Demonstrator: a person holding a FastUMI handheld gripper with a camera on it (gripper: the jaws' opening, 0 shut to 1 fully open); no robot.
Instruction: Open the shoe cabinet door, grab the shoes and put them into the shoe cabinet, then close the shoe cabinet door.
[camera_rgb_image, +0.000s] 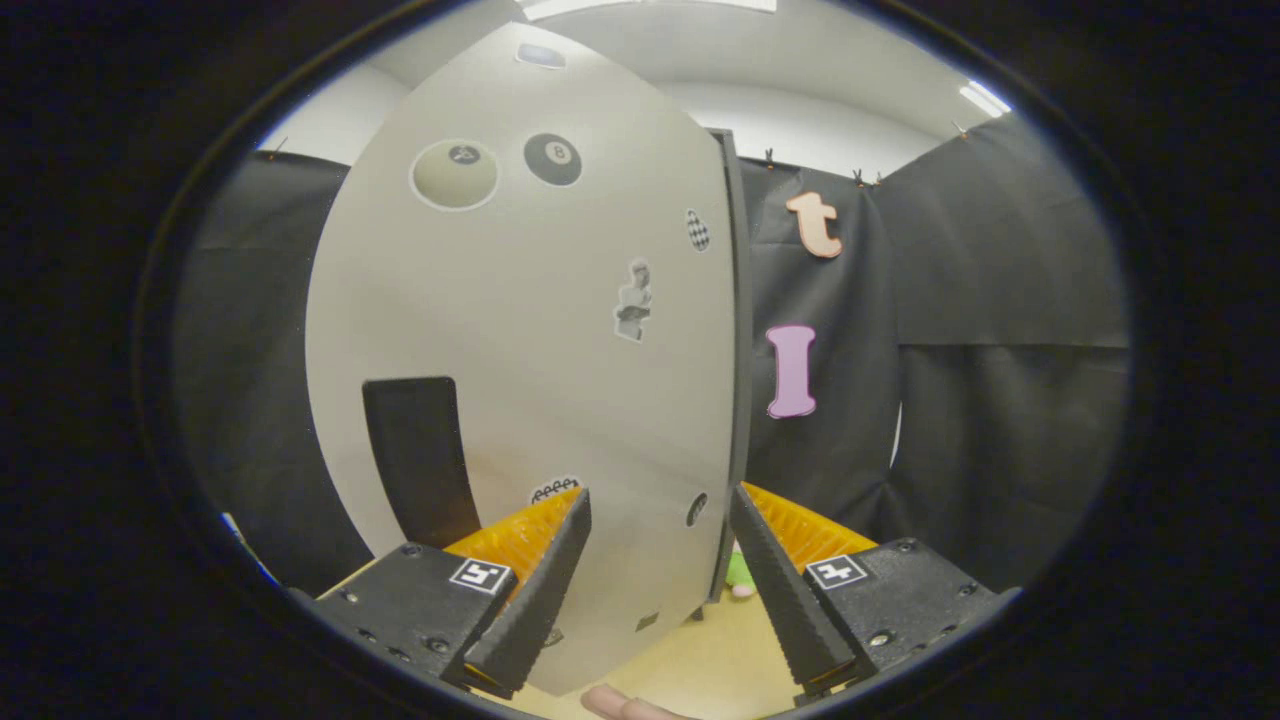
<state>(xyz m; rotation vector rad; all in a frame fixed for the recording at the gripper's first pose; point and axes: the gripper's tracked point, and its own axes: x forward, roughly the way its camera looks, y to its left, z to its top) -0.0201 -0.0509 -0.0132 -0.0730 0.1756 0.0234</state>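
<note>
The shoe cabinet door (530, 330) is a tall pale grey panel with several stickers, standing very close ahead of me. A black rectangular handle patch (420, 460) sits low on the panel, above my left finger. The panel's dark right edge (742, 330) runs down to just inside my right fingertip. My gripper (660, 495) is open, and the lower right part of the panel shows between its fingers; I cannot tell whether they touch it. A small green and pink object (738, 575) peeks out low behind the door's edge, too hidden to name.
Black cloth walls (1000, 400) close the booth to the right and left of the cabinet. The pale wooden floor (720, 660) lies below the door. A person's fingertip (620, 705) shows between the gripper's bases.
</note>
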